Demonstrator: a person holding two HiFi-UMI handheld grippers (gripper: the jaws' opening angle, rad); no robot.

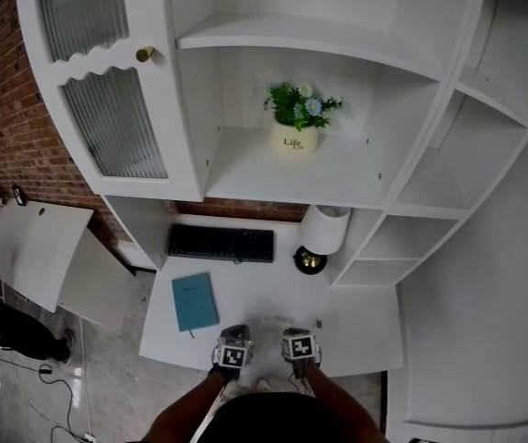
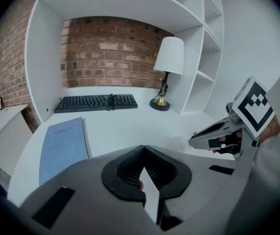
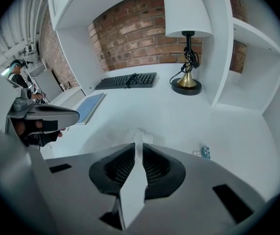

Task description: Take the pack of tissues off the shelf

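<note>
A white pack of tissues, faint against the white bench, lies off the shelf. It sits at twelve o'clock, just beyond the right gripper, whose fingers are a narrow slit apart. The left gripper, fingers pressed together, is farther away. The pack's outline and long axis cannot be made out.

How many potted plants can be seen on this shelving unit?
1. The potted plant stands on the middle shelf, above the keyboard and lamp. The higher shelves show only partly, so more could be hidden.
</note>
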